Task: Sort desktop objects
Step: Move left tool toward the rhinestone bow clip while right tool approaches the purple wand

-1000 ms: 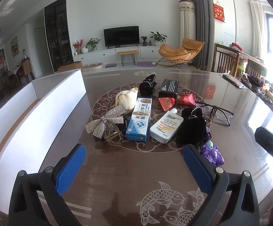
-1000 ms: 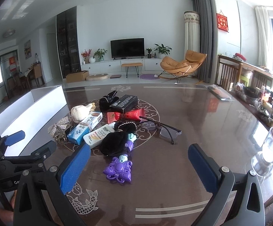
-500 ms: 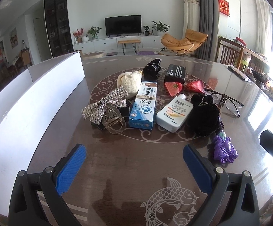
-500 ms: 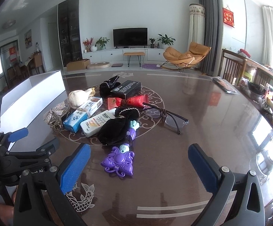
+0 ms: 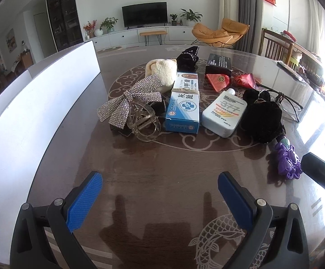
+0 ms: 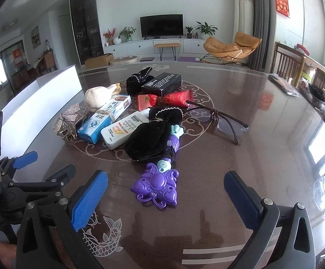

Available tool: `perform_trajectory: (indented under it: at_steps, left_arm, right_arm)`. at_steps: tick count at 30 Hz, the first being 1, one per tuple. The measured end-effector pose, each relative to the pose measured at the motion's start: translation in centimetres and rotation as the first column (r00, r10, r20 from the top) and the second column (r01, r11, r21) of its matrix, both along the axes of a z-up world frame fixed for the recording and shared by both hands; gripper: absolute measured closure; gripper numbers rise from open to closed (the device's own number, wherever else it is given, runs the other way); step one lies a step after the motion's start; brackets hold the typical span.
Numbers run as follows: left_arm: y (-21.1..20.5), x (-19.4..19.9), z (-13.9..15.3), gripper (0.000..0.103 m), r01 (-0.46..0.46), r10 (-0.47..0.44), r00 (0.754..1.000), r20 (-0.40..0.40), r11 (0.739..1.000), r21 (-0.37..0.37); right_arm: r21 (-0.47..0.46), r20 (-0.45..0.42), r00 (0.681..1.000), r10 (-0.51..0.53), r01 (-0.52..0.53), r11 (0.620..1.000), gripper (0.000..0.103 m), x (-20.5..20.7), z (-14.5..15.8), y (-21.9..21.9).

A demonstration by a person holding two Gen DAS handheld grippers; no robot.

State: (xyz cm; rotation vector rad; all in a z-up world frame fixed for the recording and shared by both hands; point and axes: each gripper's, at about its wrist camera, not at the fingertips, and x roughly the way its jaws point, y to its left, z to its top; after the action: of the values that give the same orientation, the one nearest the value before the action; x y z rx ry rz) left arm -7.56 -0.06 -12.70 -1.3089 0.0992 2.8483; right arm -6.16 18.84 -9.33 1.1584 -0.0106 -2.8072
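1. Grippers – left gripper [image 5: 160,187] and right gripper [image 6: 165,187] both hung spread and empty above the surface [image 5: 162,168].
2. Nearest target was the purple toy [image 6: 155,187], just ahead of the right one; a low, centred approach would suit.
3. The white box [image 5: 39,103] stood left, its inside hidden.

Television [image 5: 144,15], orange lounge chair [image 5: 218,33]

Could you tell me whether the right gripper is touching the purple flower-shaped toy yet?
Apart. In the right wrist view, the right gripper has its jaws wide open, and bare table shows between each blue pad and the purple flower-shaped toy lying between them.
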Motion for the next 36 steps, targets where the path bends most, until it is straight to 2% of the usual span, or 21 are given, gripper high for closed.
perform_trajectory:
  at_steps: [11, 16, 21, 27, 36]
  left_arm:
    - [0.2, -1.7, -1.5, 0.0, 0.032, -0.032, 0.994, 0.103, 0.999, 0.002]
    - [0.0, -2.1, -1.6, 0.0, 0.036, -0.039, 0.993, 0.113, 0.999, 0.029]
    - [0.0, -2.2, -1.7, 0.0, 0.033, -0.039, 0.992, 0.119, 0.998, 0.046]
    - [0.1, -2.3, -1.7, 0.0, 0.039, -0.044, 0.992, 0.12, 0.998, 0.045]
    - [-2.2, -3.2, -1.7, 0.0, 0.183, -0.188, 0.969, 0.161, 0.982, 0.045]
  right_arm:
    - [0.054, 0.198, 0.979, 0.04, -0.052, 0.997, 0.0, -5.0, -4.4, -1.1]
    - [0.097, 0.217, 0.975, 0.051, -0.073, 0.993, 0.0, -5.8, -5.2, -1.4]
    - [0.075, 0.207, 0.976, 0.062, -0.079, 0.994, 0.0, -6.1, -5.3, -0.8]
    - [0.074, 0.175, 0.977, 0.124, -0.139, 0.988, 0.0, -7.3, -5.4, -0.7]
    - [0.071, 0.165, 0.974, 0.157, -0.171, 0.983, 0.0, -8.5, -5.5, -0.9]
